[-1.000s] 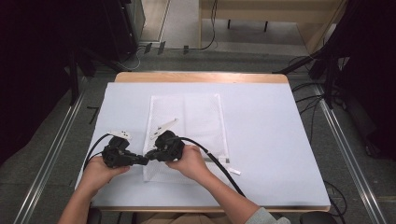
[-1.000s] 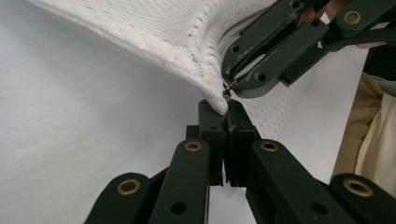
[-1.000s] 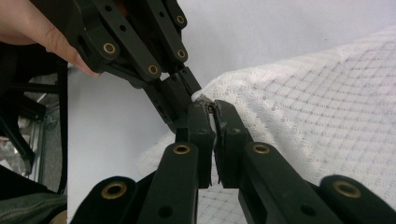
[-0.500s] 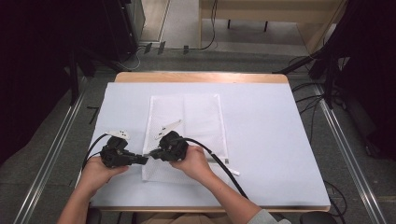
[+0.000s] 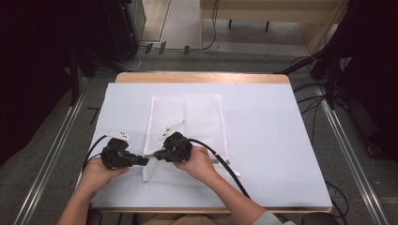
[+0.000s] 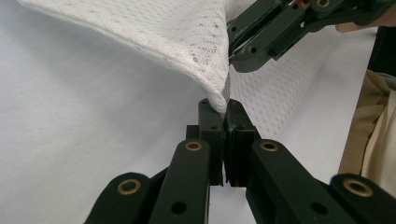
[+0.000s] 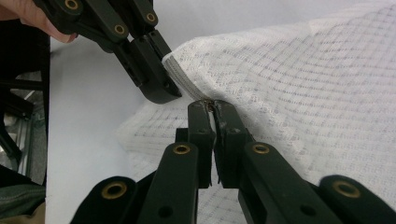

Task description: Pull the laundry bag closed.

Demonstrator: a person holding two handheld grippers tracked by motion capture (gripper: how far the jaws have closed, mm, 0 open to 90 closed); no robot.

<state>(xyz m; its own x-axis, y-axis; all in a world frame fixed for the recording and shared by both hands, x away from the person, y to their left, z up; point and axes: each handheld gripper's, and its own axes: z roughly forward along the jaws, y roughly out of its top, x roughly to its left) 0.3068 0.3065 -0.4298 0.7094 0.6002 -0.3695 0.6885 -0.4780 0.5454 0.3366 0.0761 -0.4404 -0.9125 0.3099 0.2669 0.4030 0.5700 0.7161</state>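
Observation:
A white mesh cloth (image 5: pixel 197 112) lies flat on the white table cover, with its near left edge lifted. My left gripper (image 5: pixel 144 161) is shut on that edge; in the left gripper view its jaws (image 6: pixel 225 109) pinch the hem of the cloth (image 6: pixel 177 42). My right gripper (image 5: pixel 156 155) faces it, tips almost touching, and is shut on the same edge (image 7: pixel 212 107) of the cloth (image 7: pixel 303 84). Each gripper view has the other gripper close by, the right gripper (image 6: pixel 233 56) and the left gripper (image 7: pixel 166 93), clamped on the hem.
The white-covered table (image 5: pixel 272 140) has a wooden rim at the back. A black cable (image 5: pixel 225 168) trails from the right gripper across the cloth's near right part. Dark equipment and metal floor rails (image 5: pixel 51 154) flank the table.
The right gripper has shifted a little to the right while still holding the cloth's edge. The left gripper has hardly moved.

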